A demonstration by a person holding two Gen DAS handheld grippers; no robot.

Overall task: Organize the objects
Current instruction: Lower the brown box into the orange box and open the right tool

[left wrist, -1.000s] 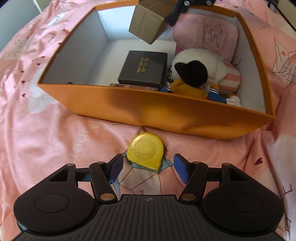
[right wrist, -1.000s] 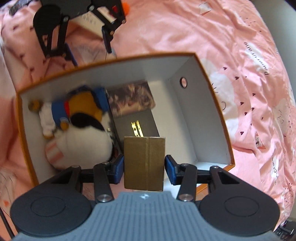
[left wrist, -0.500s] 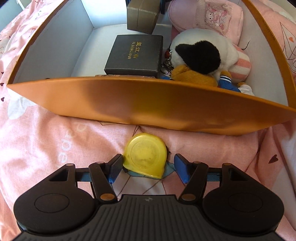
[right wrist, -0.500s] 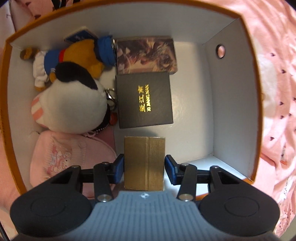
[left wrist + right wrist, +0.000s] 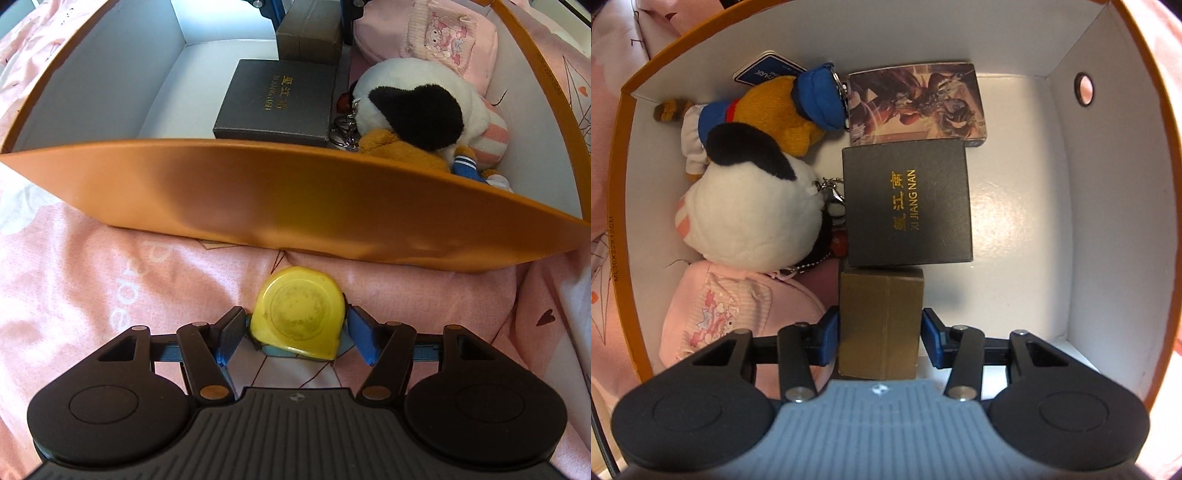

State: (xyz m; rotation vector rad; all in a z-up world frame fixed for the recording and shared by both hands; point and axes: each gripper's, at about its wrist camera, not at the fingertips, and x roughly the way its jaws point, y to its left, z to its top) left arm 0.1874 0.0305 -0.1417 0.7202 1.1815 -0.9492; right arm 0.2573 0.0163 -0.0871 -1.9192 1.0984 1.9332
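- Pink patterned bedding (image 5: 92, 266) was seen spread under everything, with an orange storage box (image 5: 295, 206), white inside, set on it just beyond the left gripper's fingertips.
- The left gripper (image 5: 295, 328) was pointed steeply down at the bedding, its jaws spread wide.
- A yellow tape measure (image 5: 299, 314) was seen lying flat on the bedding between those jaws; a narrow gap was visible at each blue pad (image 5: 231, 334), so nothing was gripped.
- The right gripper (image 5: 881, 334) was held inside the box, its jaws closed on a brown cardboard box (image 5: 881, 321), with a blue pad pressed to each side.
- Whether the cardboard box rested on the white floor could not be told.
- Directly ahead of the right jaws, a black gift box with gold lettering (image 5: 908, 206) was seen touching the far edge of the cardboard box.
- Beyond the gift box, a small box with printed artwork (image 5: 918, 105) was seen lying against the far wall.
- To the left of the right jaws, a pink pouch (image 5: 735, 314) was seen lying, with a white plush with a black patch (image 5: 750, 214) ahead of it and an orange plush with a blue cap (image 5: 779, 107) beyond that.
- To the right of the right jaws, bare white box floor was seen, and a round hole (image 5: 1084, 88) in the side wall.
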